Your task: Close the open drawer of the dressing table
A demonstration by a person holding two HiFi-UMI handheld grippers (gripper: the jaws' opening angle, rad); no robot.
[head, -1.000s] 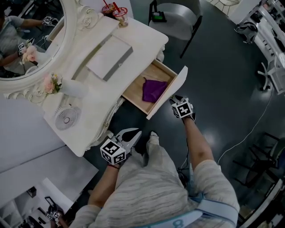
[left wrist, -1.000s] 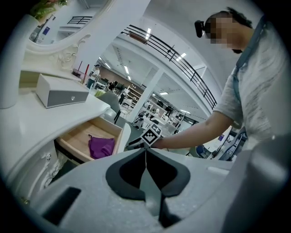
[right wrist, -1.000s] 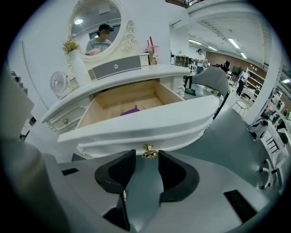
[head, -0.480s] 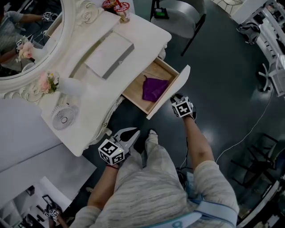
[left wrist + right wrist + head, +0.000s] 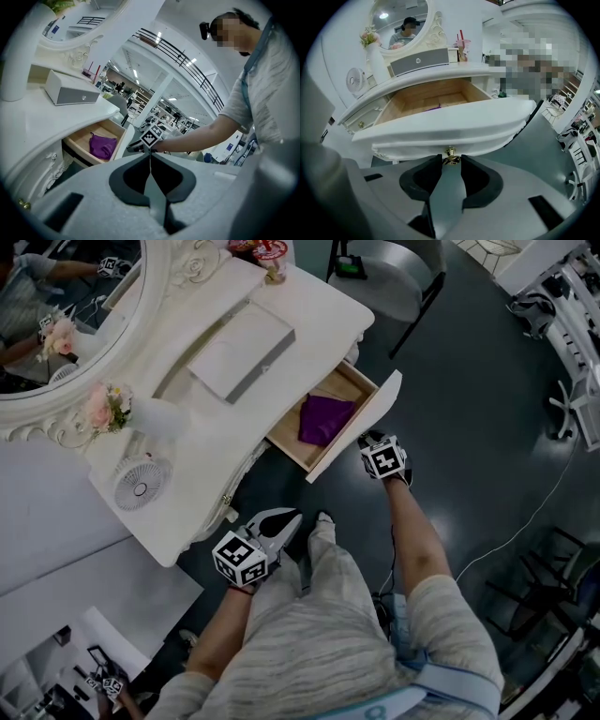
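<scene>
The white dressing table [image 5: 309, 315] has one wooden drawer [image 5: 364, 423] pulled out, with a purple cloth [image 5: 323, 418] inside. My right gripper [image 5: 367, 442] is at the drawer's white front panel [image 5: 450, 126]. Its two pads [image 5: 433, 164] sit against either side of the small gold knob [image 5: 450, 156], shut on it. The purple cloth [image 5: 433, 108] shows only as a sliver over the panel's edge. My left gripper [image 5: 292, 518] hangs shut and empty near my knee, away from the table. The left gripper view shows its tips [image 5: 150, 157] pressed together and the open drawer [image 5: 119, 140] beyond.
A grey box [image 5: 242, 351], a small fan [image 5: 141, 482], a vase of flowers [image 5: 108, 409] and a drink cup [image 5: 272, 254] stand on the tabletop under the oval mirror [image 5: 66, 324]. A grey chair [image 5: 384, 277] stands behind the drawer. A cable [image 5: 525, 521] lies on the dark floor.
My right gripper has edged in against the drawer front. The left gripper has stayed where it was. The head view has shifted slightly.
</scene>
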